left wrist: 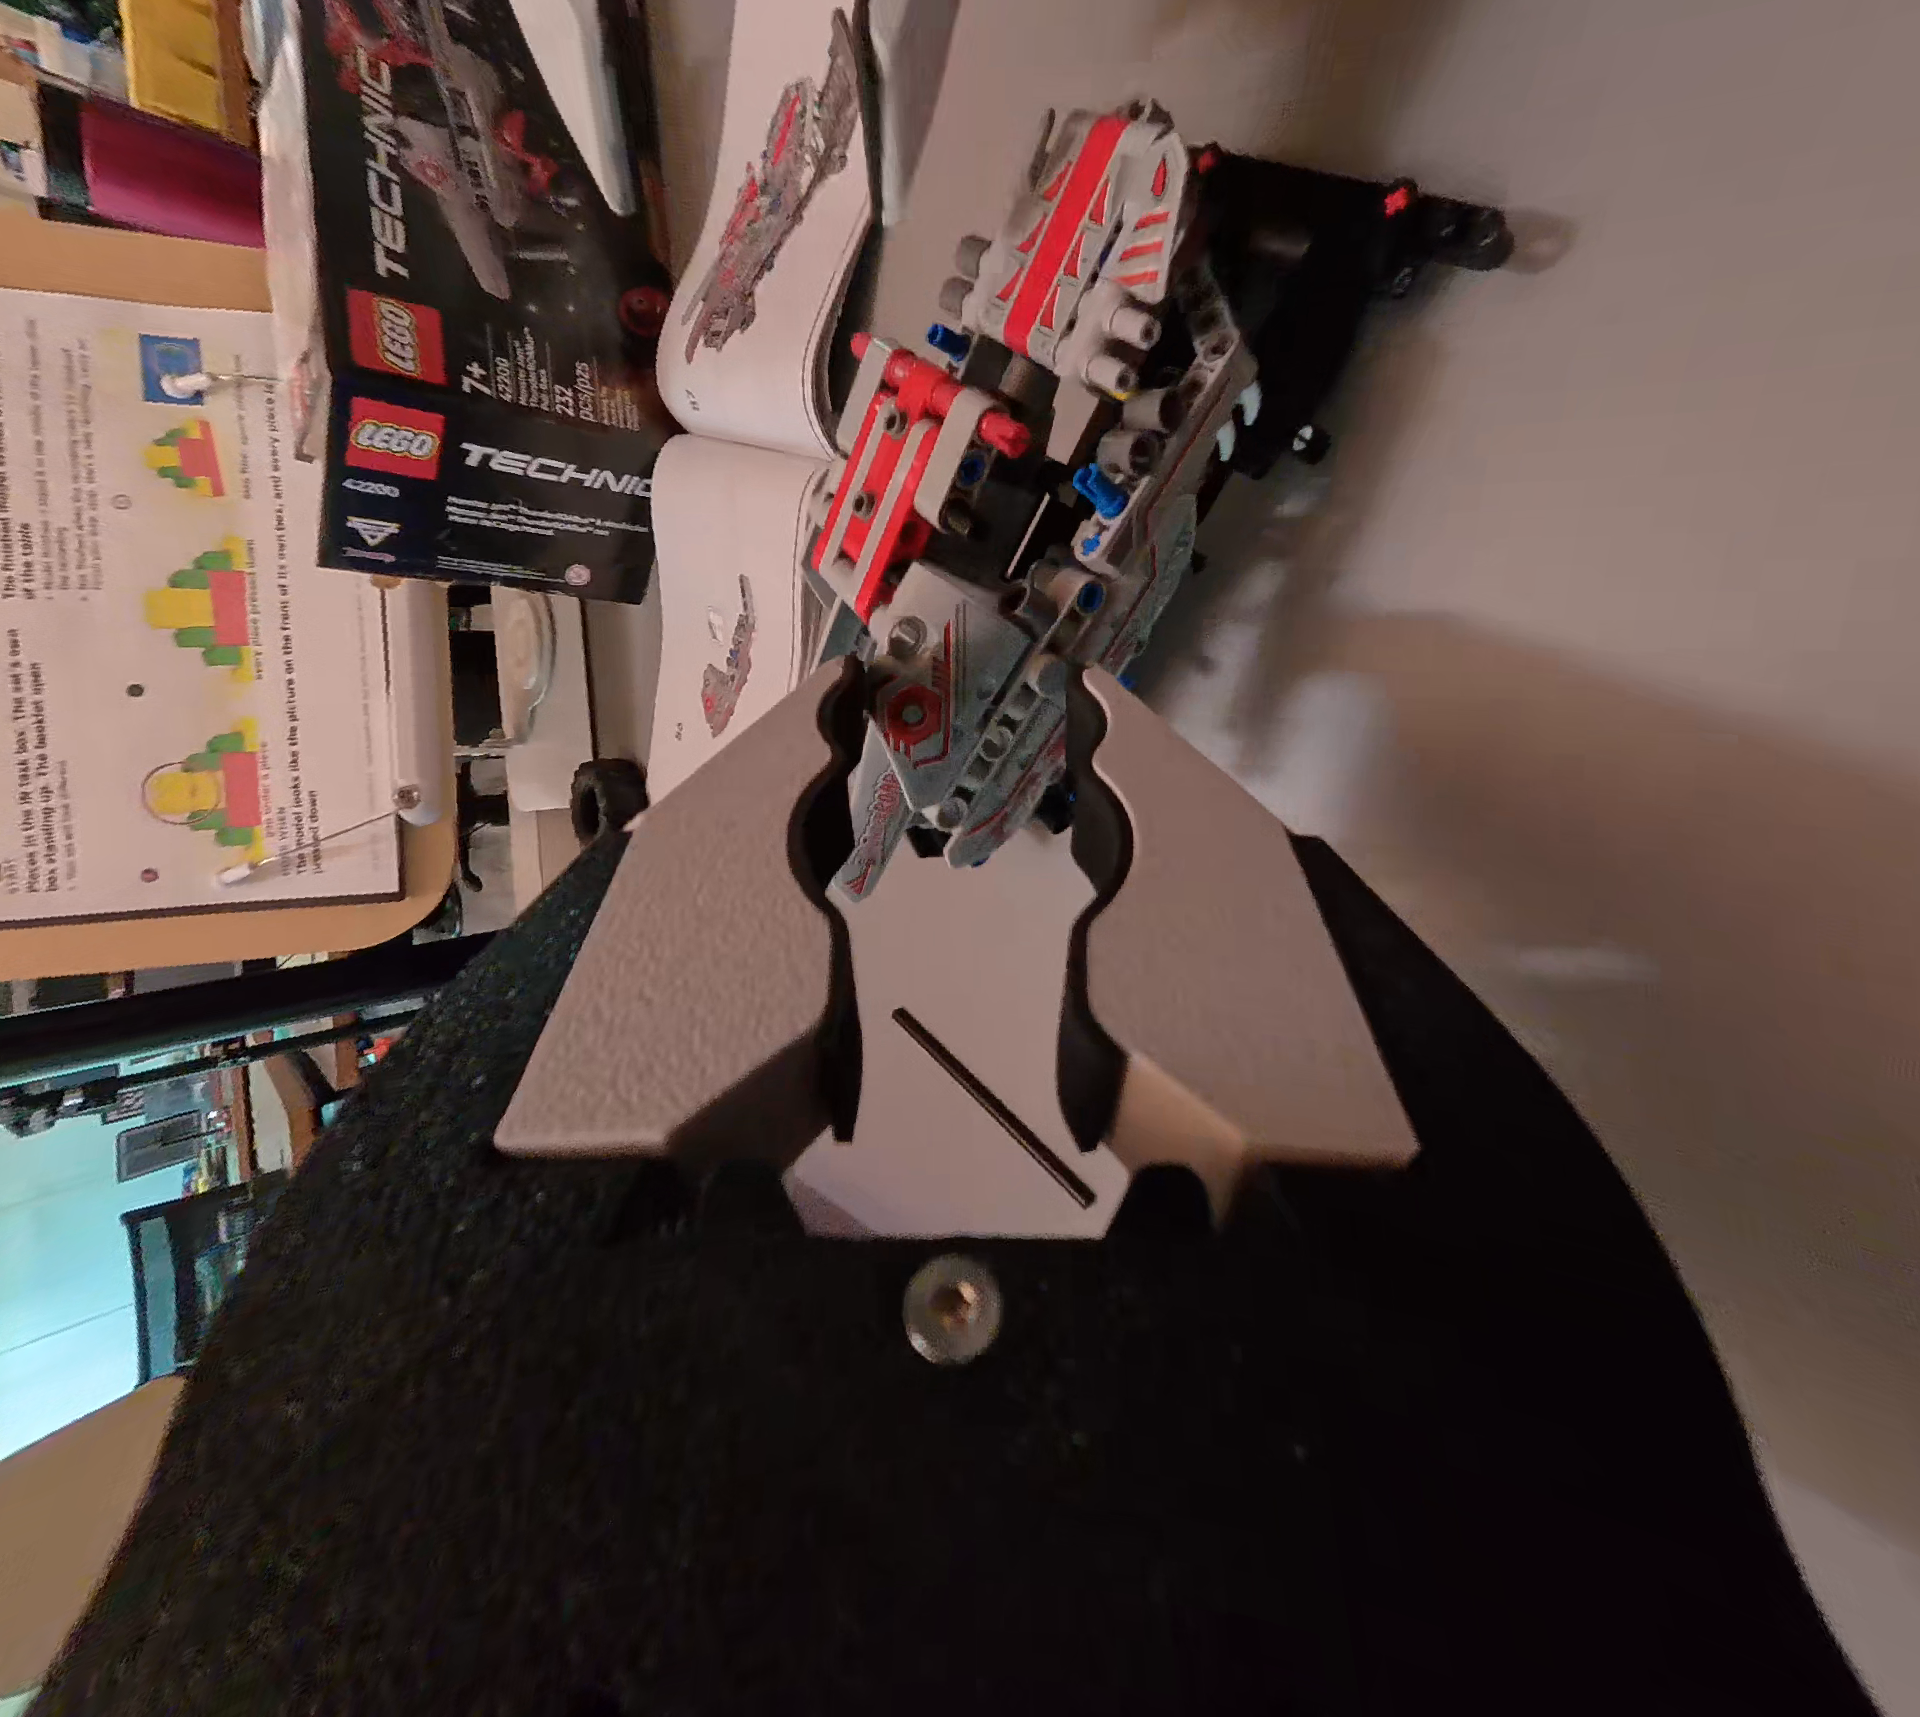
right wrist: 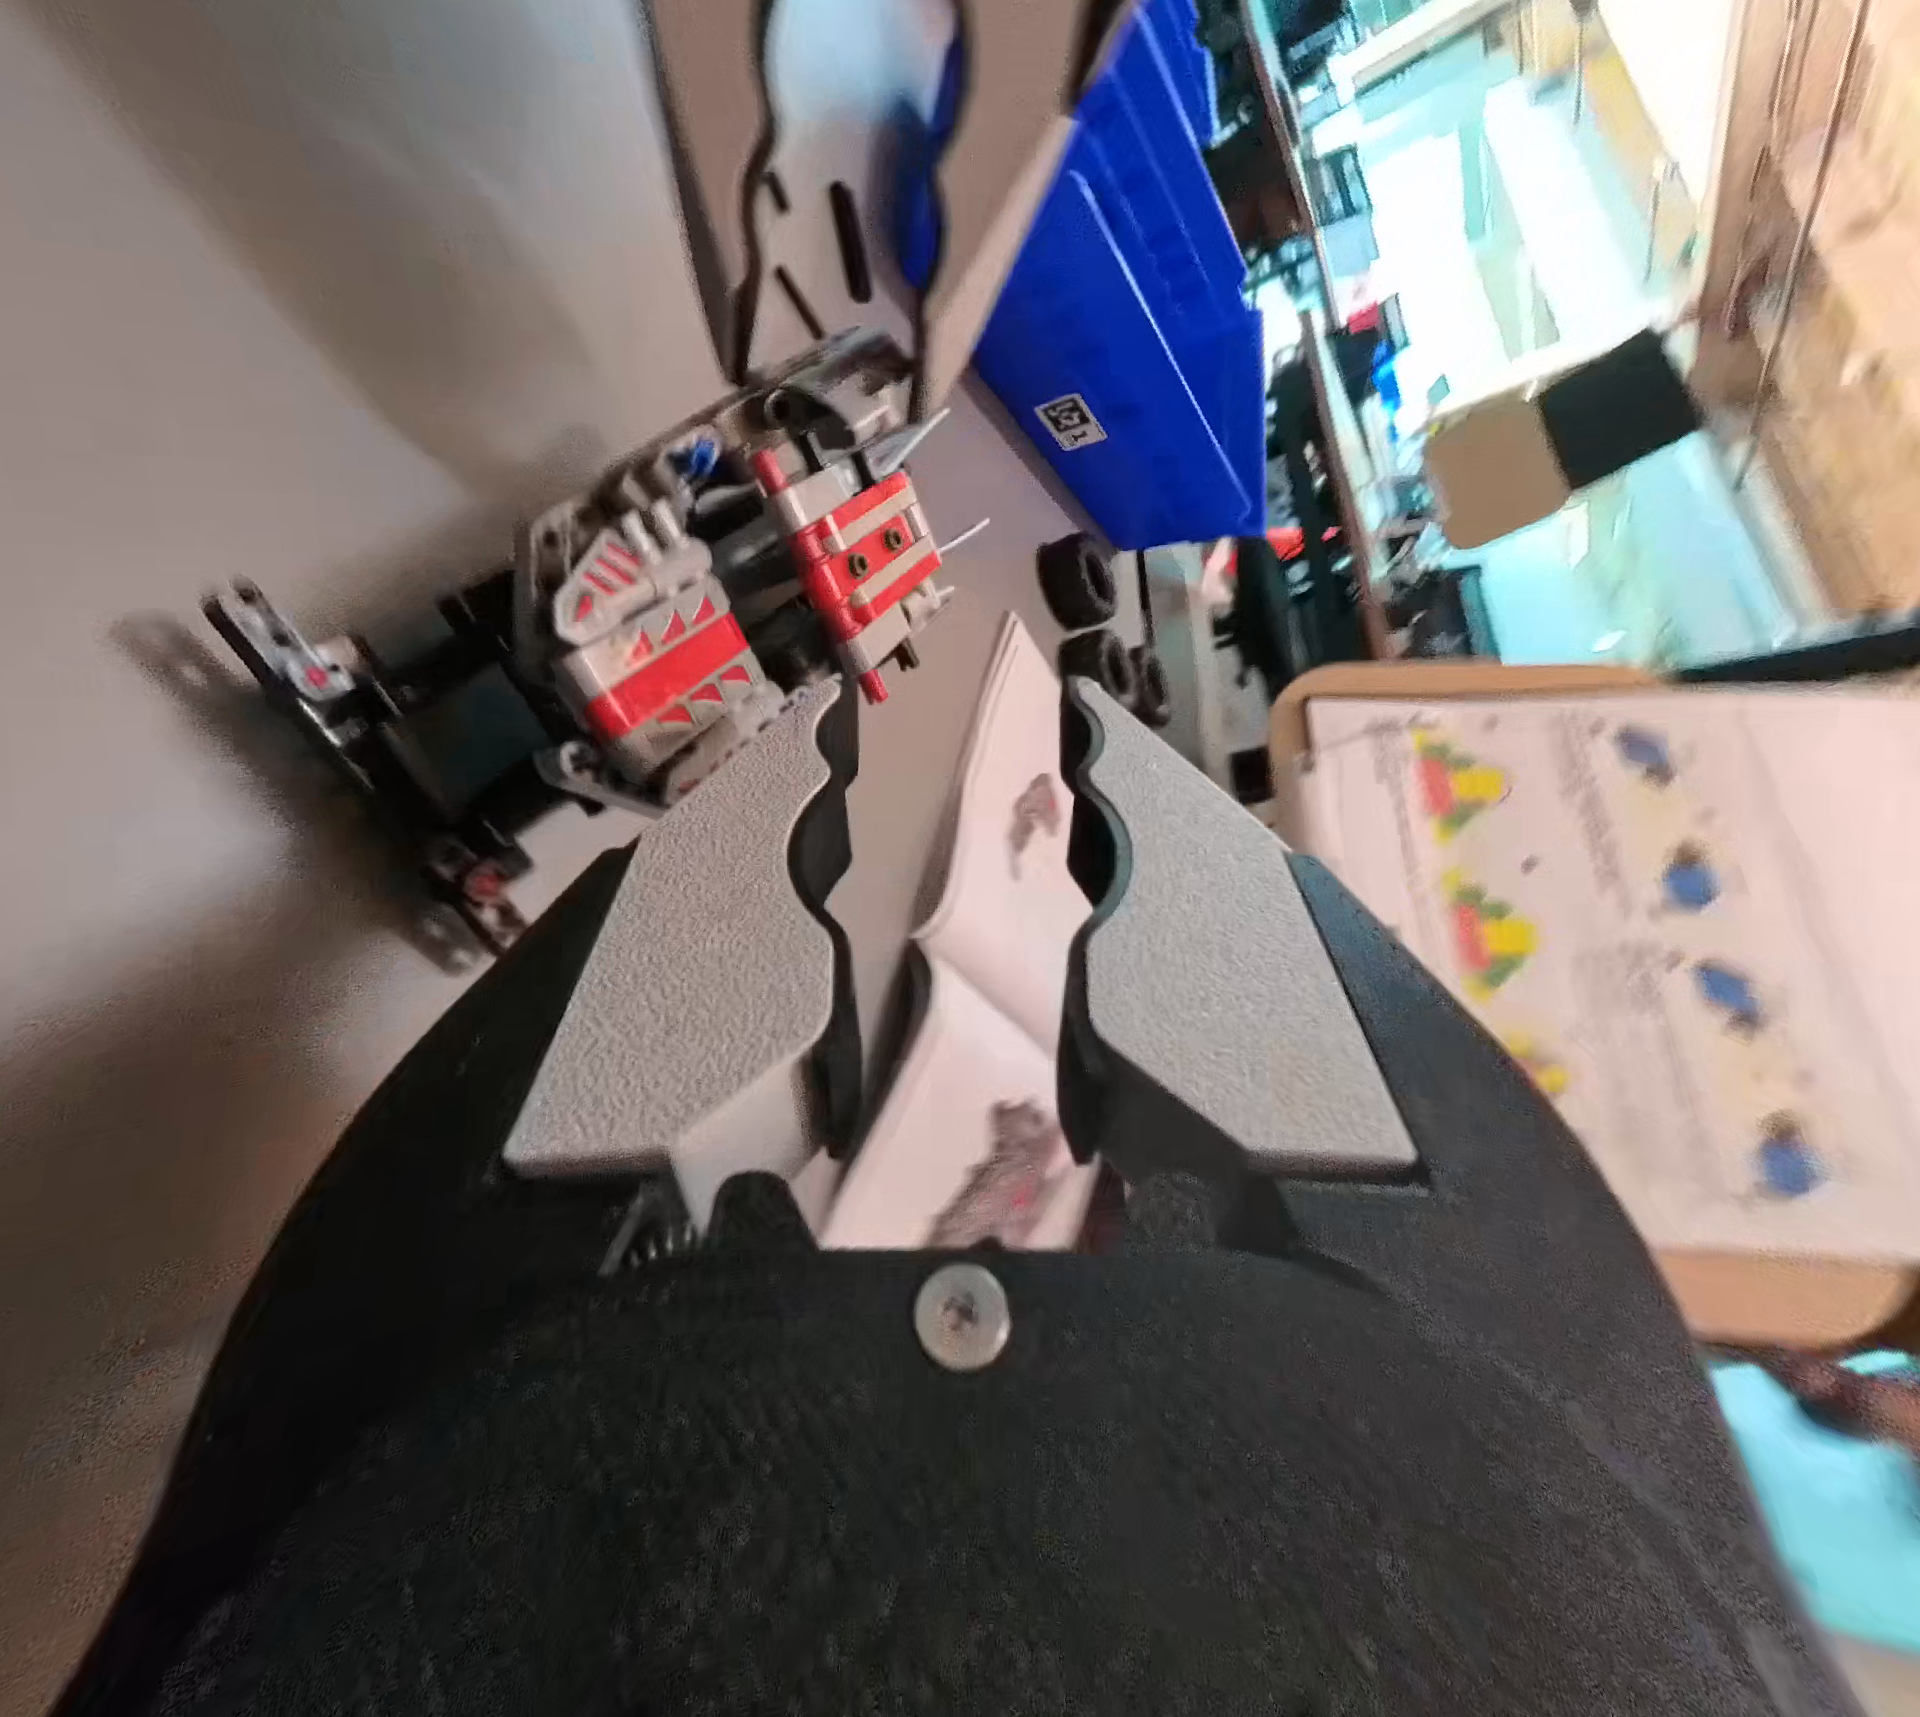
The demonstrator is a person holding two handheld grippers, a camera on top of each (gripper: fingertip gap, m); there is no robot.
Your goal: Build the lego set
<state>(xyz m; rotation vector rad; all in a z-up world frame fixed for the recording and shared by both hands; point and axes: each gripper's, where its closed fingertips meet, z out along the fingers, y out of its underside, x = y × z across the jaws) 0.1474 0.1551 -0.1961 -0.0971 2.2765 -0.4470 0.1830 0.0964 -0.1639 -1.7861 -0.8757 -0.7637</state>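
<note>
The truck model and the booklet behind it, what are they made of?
The truck model, gripped at one end by the left tool, looks like hard moulded plastic: smooth, slightly glossy red, grey and black pieces with round pin holes. The instruction booklet looks like paper: thin white printed pages that curve and lie open. The blur leaves finer texture uncertain.
</note>
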